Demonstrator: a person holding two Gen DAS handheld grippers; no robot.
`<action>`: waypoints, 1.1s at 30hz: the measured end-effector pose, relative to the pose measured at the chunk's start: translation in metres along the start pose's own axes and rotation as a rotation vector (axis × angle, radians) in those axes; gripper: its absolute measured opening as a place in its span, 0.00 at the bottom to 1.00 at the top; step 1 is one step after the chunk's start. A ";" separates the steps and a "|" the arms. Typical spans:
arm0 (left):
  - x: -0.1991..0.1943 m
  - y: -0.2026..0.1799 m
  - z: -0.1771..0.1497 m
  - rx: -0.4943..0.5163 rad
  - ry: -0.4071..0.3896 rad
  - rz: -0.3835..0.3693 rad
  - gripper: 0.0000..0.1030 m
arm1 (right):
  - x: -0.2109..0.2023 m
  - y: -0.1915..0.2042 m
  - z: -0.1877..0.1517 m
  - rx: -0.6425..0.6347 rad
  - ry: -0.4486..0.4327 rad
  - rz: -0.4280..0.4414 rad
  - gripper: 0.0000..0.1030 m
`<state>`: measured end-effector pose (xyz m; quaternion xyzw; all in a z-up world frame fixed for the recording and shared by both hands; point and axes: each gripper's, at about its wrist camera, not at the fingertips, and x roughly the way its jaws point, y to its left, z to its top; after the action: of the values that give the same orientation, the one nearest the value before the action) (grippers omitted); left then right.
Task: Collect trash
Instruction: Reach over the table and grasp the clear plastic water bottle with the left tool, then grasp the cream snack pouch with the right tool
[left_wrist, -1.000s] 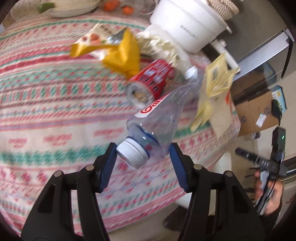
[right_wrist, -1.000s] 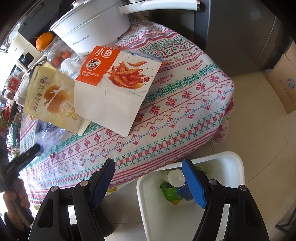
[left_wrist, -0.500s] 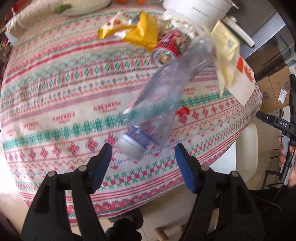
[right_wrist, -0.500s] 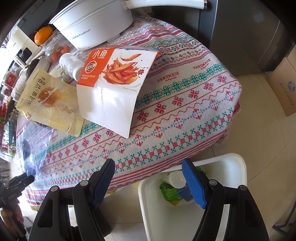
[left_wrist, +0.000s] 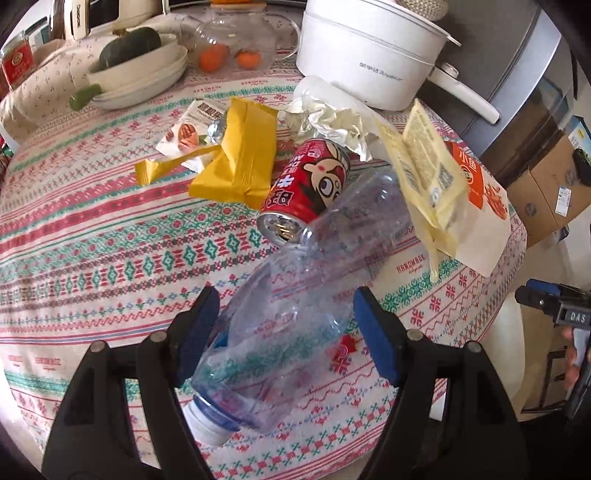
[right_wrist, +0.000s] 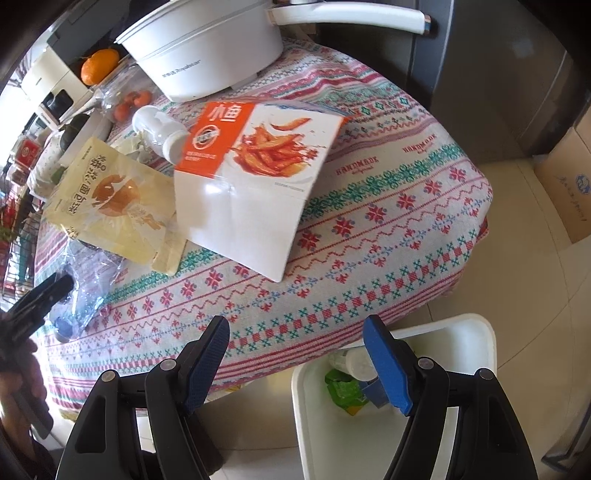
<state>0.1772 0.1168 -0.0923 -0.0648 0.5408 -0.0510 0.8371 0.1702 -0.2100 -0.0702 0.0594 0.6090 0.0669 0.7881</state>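
Observation:
A clear plastic bottle (left_wrist: 295, 306) with a white cap lies on the patterned tablecloth (left_wrist: 92, 240), its neck end between the open jaws of my left gripper (left_wrist: 284, 325). Behind it lie a red can (left_wrist: 310, 184), a yellow wrapper (left_wrist: 240, 155), crumpled foil (left_wrist: 332, 122), a pale yellow pouch (left_wrist: 424, 173) and an orange-and-white packet (right_wrist: 251, 177). My right gripper (right_wrist: 297, 354) is open and empty, off the table's edge above a white trash bin (right_wrist: 369, 443) that holds some trash.
A white electric pot (left_wrist: 369, 55), a glass jar with oranges (left_wrist: 229, 40) and stacked bowls (left_wrist: 140, 77) stand at the table's far side. A cardboard box (left_wrist: 546, 184) sits on the floor to the right.
My left gripper has moved forward along the bottle, so its cap now lies behind the fingertips. The right gripper has stayed over the bin, shifting only slightly.

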 end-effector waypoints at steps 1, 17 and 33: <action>0.004 -0.001 0.000 -0.007 0.005 -0.002 0.71 | -0.002 0.005 0.000 -0.015 -0.012 -0.001 0.74; -0.017 -0.005 -0.030 -0.007 0.176 -0.031 0.23 | -0.003 0.097 0.002 -0.292 -0.159 0.006 0.74; -0.027 0.047 -0.041 -0.082 0.112 -0.124 0.44 | 0.053 0.175 0.012 -0.570 -0.266 -0.183 0.47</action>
<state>0.1298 0.1655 -0.0927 -0.1294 0.5834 -0.0841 0.7974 0.1892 -0.0289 -0.0873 -0.2103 0.4602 0.1554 0.8484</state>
